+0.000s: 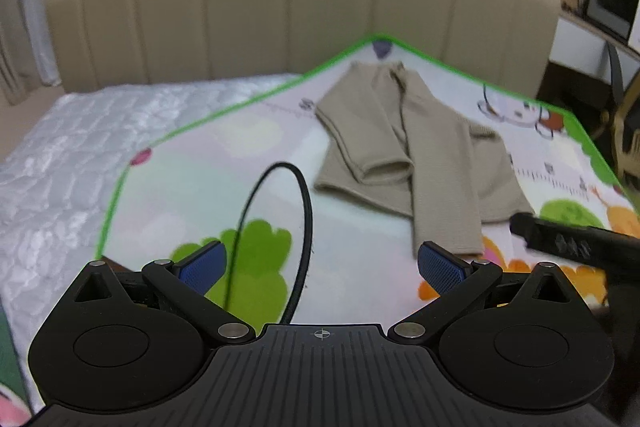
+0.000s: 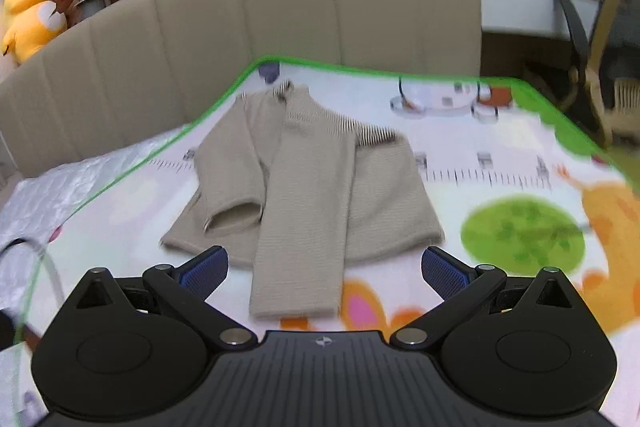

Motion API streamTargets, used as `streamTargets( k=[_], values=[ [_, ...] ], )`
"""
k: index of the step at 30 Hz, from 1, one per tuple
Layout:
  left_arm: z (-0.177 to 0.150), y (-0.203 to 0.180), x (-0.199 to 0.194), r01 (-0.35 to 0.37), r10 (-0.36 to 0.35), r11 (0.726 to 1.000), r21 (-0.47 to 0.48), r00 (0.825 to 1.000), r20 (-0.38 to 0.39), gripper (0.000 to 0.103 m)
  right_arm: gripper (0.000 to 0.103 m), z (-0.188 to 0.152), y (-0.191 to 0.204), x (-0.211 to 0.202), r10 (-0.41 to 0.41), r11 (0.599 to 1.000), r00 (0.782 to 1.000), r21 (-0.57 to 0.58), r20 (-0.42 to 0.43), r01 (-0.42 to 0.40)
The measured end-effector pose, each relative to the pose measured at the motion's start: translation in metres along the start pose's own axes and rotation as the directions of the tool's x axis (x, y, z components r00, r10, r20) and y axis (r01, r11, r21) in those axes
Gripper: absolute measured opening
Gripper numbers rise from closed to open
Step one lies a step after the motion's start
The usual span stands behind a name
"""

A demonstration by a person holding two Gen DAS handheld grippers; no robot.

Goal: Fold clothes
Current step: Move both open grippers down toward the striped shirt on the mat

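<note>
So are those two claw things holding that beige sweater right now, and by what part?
Nothing is held. The left gripper and right gripper are both open, above the mat, clear of the sweater.

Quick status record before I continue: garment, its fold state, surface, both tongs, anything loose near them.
garment: beige knitted sweater, lying flat
fold state: both sleeves folded in over the body; long sleeve reaches past the hem; body not yet folded
surface: cartoon-print play mat with green border on a bed
left tongs: open, holding nothing, short of the sweater
right tongs: open, holding nothing, above the long sleeve's cuff
loose item: black cable looping before the left tongs
</note>
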State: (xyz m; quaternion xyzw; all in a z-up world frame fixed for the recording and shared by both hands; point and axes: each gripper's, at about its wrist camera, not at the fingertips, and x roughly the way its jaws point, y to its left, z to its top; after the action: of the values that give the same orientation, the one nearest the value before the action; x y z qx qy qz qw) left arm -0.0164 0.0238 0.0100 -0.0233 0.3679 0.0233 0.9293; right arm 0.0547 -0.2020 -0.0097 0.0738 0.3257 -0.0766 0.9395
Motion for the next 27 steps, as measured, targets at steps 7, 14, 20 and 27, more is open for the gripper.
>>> streamTargets(
  k=[7,14,20,27],
  values=[
    [-0.003,0.017,-0.017,-0.070,0.066,0.997,0.039,0.993,0.096,0.103,0.103,0.043,0.004,0.101,-0.005,0.986,0.997,-0.167,0.078,0.018],
    [-0.019,-0.001,0.021,-0.021,0.013,0.986,0.163,0.999,0.049,0.103,0.103,0.064,0.005,0.191,0.030,0.980,1.000,-0.198,0.009,-0.028],
    [-0.021,-0.007,0.079,-0.014,0.021,0.985,0.174,0.999,-0.040,0.103,0.103,0.049,0.004,0.237,0.065,0.979,0.988,-0.182,-0.137,-0.089],
    [0.021,0.035,0.154,-0.213,0.210,0.977,-0.026,0.973,-0.100,0.103,0.103,0.051,-0.005,0.262,0.102,0.985,0.955,-0.107,-0.278,-0.137]
  ],
)
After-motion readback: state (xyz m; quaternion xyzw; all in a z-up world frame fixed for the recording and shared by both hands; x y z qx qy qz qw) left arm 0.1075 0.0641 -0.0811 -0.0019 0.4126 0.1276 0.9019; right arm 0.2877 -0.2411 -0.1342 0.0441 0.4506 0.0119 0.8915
